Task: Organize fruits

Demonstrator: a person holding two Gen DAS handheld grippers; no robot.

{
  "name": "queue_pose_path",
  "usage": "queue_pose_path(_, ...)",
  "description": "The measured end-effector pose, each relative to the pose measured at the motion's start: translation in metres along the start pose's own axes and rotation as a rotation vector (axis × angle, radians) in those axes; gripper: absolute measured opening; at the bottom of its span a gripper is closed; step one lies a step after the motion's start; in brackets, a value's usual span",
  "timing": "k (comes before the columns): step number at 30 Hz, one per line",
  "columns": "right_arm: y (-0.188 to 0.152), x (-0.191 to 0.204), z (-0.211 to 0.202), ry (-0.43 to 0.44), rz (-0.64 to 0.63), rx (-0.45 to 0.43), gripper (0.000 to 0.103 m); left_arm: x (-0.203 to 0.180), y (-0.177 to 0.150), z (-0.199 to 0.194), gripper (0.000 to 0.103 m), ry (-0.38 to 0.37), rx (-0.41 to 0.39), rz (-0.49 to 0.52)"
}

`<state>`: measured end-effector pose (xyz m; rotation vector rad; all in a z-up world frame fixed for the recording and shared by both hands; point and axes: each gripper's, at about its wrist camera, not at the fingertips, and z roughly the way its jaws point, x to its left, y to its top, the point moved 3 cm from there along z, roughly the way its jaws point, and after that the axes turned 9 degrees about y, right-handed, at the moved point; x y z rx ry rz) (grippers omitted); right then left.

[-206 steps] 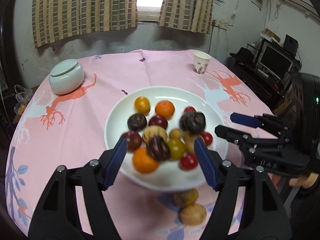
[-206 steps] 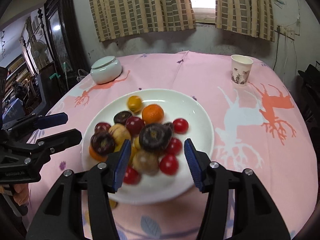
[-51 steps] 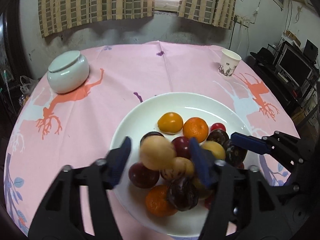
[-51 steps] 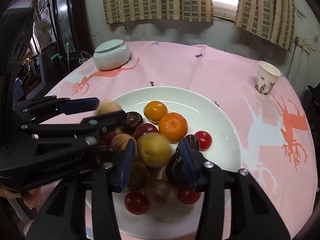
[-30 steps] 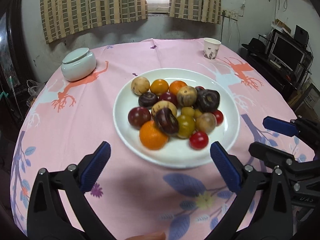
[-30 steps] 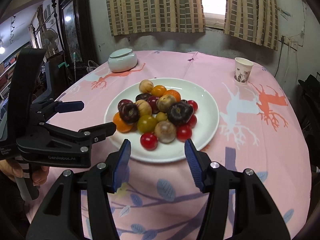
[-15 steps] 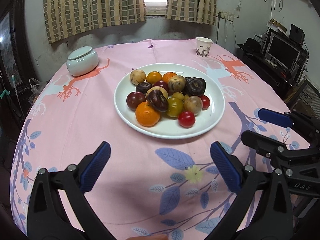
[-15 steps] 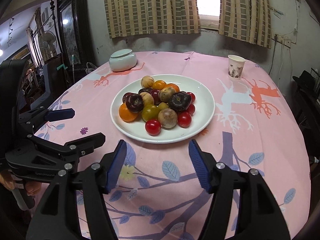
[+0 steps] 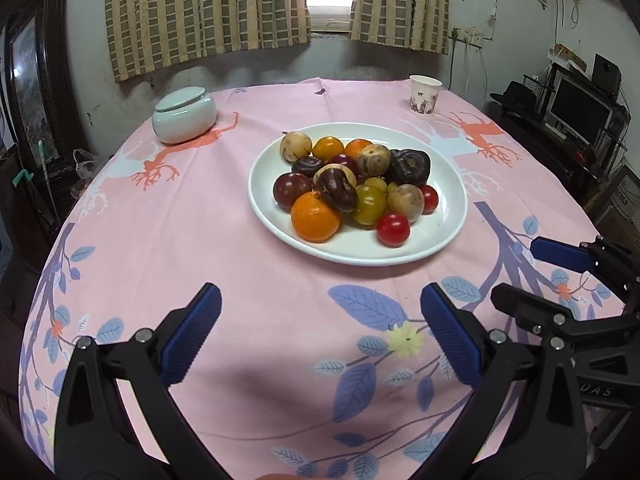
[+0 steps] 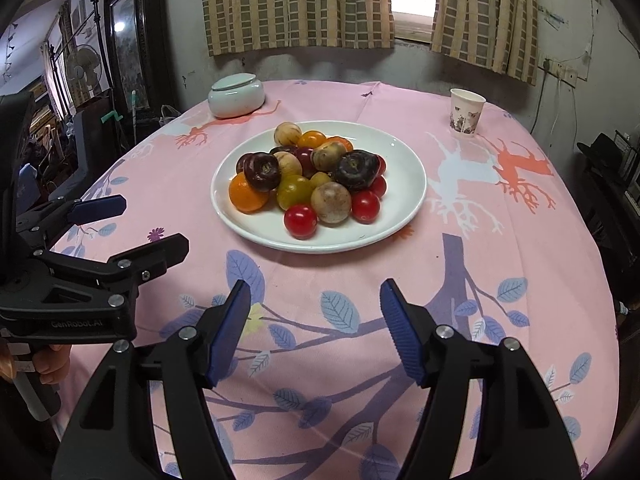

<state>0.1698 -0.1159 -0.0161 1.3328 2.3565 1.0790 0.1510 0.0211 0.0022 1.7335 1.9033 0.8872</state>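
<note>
Resting place of fruit: all fruits (image 9: 352, 188) lie heaped on a white plate (image 9: 444, 236) at the middle of the surface (image 9: 248, 320), which carries a pink cloth printed with leaves and deer.
Front of heap: an orange (image 9: 315, 218) at the near left, a red tomato (image 9: 393, 230) at the near right, a green-yellow fruit (image 9: 370, 200) between and just behind them.
Top of heap: two dark wrinkled fruits, one (image 9: 338, 190) touching the orange, the other (image 9: 410, 166) toward the far right.
Back of heap: a tan round fruit (image 9: 295, 146) at the far left rim, a yellow-orange one (image 9: 328, 148) just beside it.
Left gripper (image 9: 320, 328): jaws wide apart, nothing between them, held over the near cloth, well apart from the plate.
Right gripper (image 10: 316, 324): jaws likewise spread and empty, over the near edge of the surface, short of the plate.
Mutual view: each gripper shows at the side of the other's view, left gripper (image 10: 132, 224) at the left, right gripper (image 9: 524, 272) at the right.
Jar (image 9: 183, 114): pale, lidded, far left of the surface.
Cup (image 9: 425, 89): paper, upright, far right.
Backdrop: checked curtains (image 9: 208, 16) flank a bright window.
</note>
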Motion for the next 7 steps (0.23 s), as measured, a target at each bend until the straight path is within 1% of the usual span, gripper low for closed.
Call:
queue_pose_path(2, 0.0006, -0.0002, 0.0004, 0.000, 0.000, 0.001, 0.068, 0.0007, -0.0006, 0.0023, 0.101, 0.017, 0.017, -0.001)
queue_pose_path(7, 0.0010, -0.0013, 0.0004, -0.012, 0.006, -0.005, 0.068, 0.0019, -0.0023, 0.0063, 0.101, 0.036, 0.022, -0.002)
